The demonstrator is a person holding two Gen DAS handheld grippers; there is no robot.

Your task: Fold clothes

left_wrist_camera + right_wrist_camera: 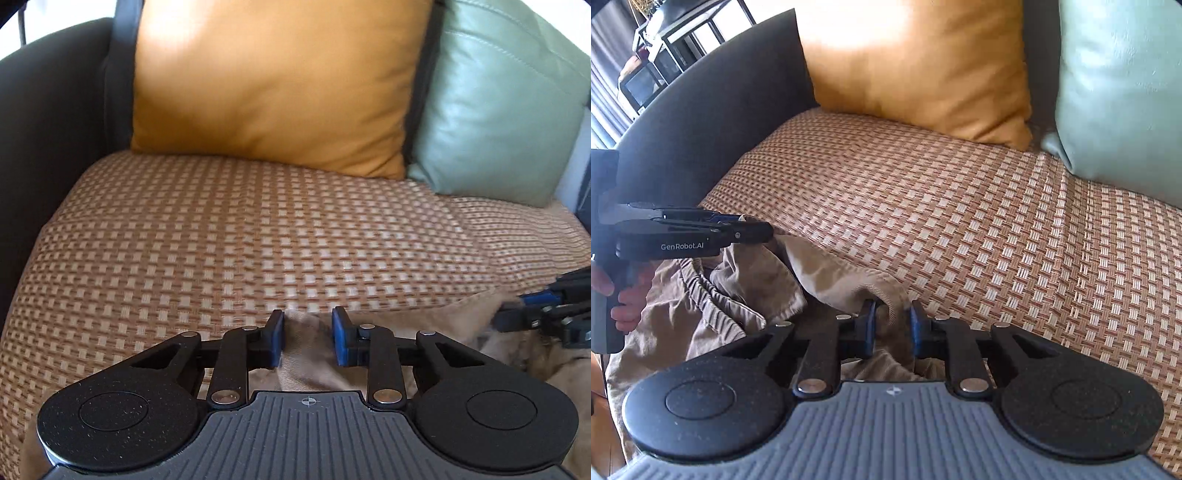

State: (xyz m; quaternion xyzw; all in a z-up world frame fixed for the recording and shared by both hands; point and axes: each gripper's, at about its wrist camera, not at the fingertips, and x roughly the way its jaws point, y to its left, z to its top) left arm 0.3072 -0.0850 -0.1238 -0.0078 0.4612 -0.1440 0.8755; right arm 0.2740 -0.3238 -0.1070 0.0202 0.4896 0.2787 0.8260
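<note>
A pair of tan trousers (713,295) with an elastic waistband lies crumpled at the sofa seat's front edge. My left gripper (307,338) has its blue pads around a fold of the tan cloth (306,354). My right gripper (891,325) has its pads closed on another fold of the same trousers (886,317). The left gripper also shows in the right wrist view (738,227), at the left above the waistband. The right gripper shows in the left wrist view (532,314) at the right edge, over the cloth.
The seat has a woven brown-and-cream checked cover (258,229). An orange cushion (277,81) and a pale green cushion (509,103) lean on the backrest. A dark armrest (713,110) bounds the left side. Shelving (665,55) stands beyond it.
</note>
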